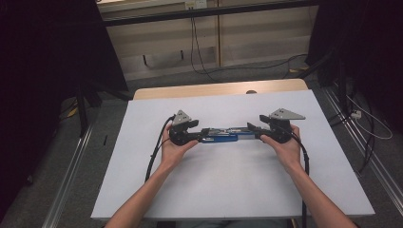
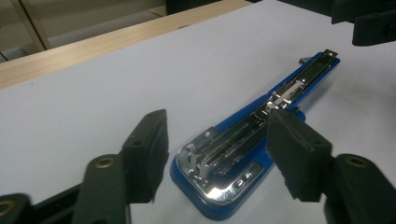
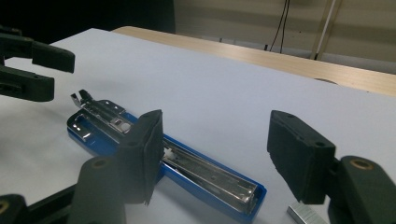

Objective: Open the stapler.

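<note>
No text, label, brand, number or sign can be read in these pictures, not on the long blue metal stapler (image 2: 252, 135) and not elsewhere.

Your table (image 1: 228, 190) is covered by a white sheet, with a strip of bare light wood (image 1: 218, 89) showing along its far edge. Past that edge you see a pale cabinet wall (image 1: 266, 42) with black cables (image 1: 195, 42) hanging down it to the grey floor (image 1: 95, 156). Dark curtains (image 1: 43, 71) stand at both sides, and metal rails (image 1: 71, 171) run along the floor.
</note>
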{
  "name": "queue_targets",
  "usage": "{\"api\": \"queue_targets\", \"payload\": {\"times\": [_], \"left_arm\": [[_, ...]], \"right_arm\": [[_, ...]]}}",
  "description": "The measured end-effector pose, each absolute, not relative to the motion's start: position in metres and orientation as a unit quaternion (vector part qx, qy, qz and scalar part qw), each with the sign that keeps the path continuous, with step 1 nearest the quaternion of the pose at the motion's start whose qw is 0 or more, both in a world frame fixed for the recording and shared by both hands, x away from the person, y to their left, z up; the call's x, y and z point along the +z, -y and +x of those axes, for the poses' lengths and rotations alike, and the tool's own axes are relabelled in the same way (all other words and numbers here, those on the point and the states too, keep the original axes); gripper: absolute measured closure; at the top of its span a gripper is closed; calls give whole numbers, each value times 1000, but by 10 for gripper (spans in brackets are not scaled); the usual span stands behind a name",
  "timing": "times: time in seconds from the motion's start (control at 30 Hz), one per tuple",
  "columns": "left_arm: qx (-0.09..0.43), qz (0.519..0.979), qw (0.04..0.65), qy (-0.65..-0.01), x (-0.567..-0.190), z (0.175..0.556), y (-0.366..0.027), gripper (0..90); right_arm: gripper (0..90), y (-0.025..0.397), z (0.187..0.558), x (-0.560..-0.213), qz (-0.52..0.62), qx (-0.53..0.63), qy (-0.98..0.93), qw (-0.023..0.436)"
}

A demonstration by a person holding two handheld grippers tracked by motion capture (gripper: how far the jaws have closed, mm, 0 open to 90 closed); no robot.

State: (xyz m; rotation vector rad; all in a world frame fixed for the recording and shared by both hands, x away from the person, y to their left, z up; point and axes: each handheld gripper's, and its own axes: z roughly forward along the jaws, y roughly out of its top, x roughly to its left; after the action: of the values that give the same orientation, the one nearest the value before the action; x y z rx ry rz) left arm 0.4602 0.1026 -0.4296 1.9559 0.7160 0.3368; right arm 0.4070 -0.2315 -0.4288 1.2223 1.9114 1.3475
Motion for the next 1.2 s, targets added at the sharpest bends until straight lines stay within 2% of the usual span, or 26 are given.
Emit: {"api": "queue_targets", "payload": {"times": [0.13,0.2,0.33,0.37,0.53,1.2], "left_arm": [[135,812,470,-318,-430,459,-102,142],[139,813,468,-317,-430,456,-102,130],[135,807,481,-313,-427,452,-105,54],[131,807,485,-310,-427,451,-106,43],[155,805,474,-321,-428,440,-119,50],[180,778,496,-342,-421,397,-177,55]], "right_arm": [[249,231,405,-428,448,496,-702,246],[145,230,404,-427,461,492,-696,247],[71,231,403,-426,466,490,-695,244],[79,231,403,-426,466,489,-696,245],[47,234,401,-426,467,483,-695,255],[66,256,382,-423,475,497,-685,242]]}}
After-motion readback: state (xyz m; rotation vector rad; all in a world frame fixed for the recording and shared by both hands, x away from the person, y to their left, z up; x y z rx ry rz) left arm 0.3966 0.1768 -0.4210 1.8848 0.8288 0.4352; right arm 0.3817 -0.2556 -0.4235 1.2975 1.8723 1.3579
